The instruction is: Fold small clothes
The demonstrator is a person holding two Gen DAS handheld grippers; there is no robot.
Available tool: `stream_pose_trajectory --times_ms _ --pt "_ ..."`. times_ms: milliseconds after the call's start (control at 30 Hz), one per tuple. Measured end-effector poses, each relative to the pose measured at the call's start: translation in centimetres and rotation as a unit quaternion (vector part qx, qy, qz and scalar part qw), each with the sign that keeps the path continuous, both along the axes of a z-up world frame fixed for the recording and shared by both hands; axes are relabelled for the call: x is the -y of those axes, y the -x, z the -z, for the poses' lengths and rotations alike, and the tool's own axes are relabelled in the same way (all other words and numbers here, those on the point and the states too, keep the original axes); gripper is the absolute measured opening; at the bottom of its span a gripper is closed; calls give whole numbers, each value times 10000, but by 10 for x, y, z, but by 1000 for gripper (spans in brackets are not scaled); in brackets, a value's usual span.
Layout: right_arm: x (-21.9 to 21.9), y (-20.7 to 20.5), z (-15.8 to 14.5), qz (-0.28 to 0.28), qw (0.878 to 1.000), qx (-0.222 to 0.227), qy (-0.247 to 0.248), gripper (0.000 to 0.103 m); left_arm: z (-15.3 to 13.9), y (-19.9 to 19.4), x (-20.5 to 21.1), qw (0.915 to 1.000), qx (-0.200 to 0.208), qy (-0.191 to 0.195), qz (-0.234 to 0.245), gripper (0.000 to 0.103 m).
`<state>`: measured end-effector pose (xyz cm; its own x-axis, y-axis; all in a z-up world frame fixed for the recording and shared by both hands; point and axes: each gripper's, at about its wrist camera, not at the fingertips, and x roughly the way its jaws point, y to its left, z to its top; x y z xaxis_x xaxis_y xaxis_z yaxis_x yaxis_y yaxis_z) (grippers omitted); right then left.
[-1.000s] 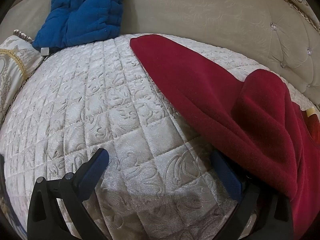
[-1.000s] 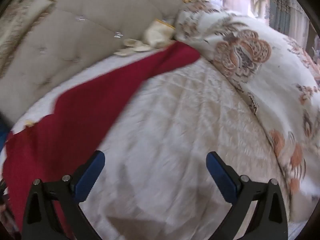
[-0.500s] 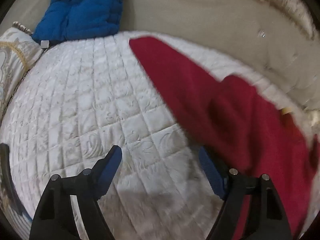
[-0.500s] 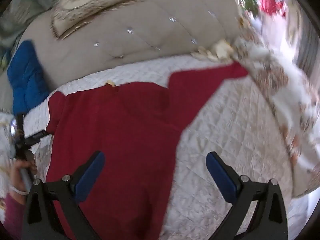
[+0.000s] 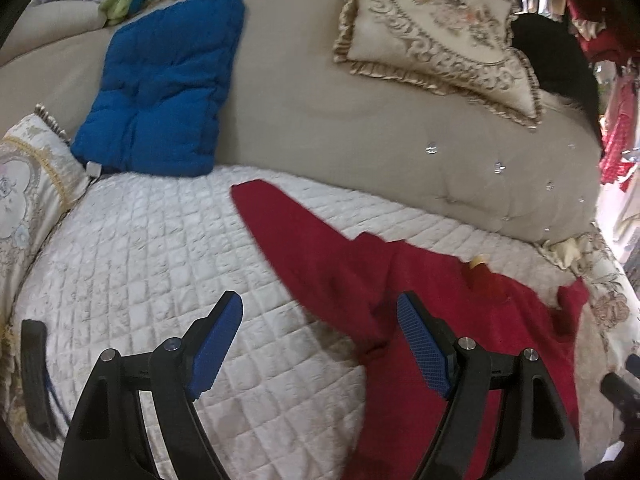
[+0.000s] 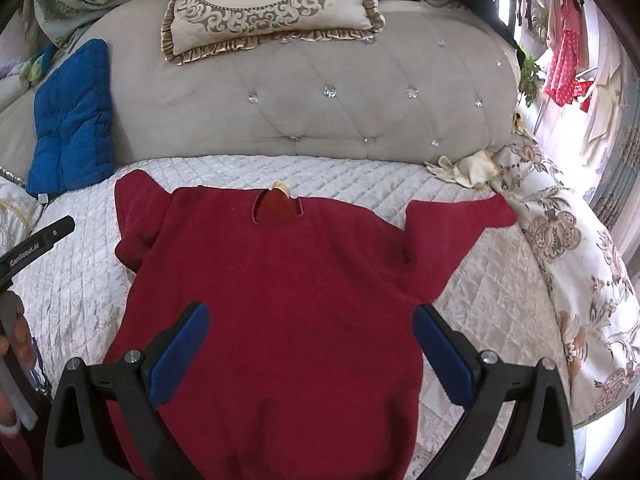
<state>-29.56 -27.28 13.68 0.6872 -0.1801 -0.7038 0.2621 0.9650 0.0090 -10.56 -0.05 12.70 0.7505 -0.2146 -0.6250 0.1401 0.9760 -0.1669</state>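
We see a dark red knitted sweater [image 6: 280,292] lying flat on the white quilted bed cover [image 6: 80,280], neck opening toward the beige tufted headboard [image 6: 320,112] at twelve o'clock. Its sleeves spread toward ten and two o'clock, the left one partly bunched. A blue padded cushion [image 6: 72,120] leans on the headboard at ten o'clock, an ornate frilled pillow [image 6: 272,0] sits on top at twelve, and a floral duvet [image 6: 580,280] crowds the three o'clock side, touching the right cuff. Nothing lies over the sweater.

Our left gripper [image 5: 320,340] hangs with its jaws wide apart and empty over the left sleeve edge; our right gripper [image 6: 310,350] is likewise spread and empty above the sweater's body.

Compared with a second ago, both cameras have pulled back and risen: the left gripper has released the lifted fold, and the sweater now lies spread out.
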Motion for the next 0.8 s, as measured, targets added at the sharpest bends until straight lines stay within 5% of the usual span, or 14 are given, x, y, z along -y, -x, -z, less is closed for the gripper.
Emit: stream_pose_trajectory --times_ms 333,533,800 --pt "-3 -45 -9 80 9988 -342 -331 103 16 -3 34 9992 -57 -83 391 60" --pt "0 -64 -15 -125 9919 -337 -1221 103 15 -7 49 9979 30 -363 538 60" --pt "-1 -72 -13 -20 9982 -302 -524 103 16 -5 61 9967 85 -411 695 60"
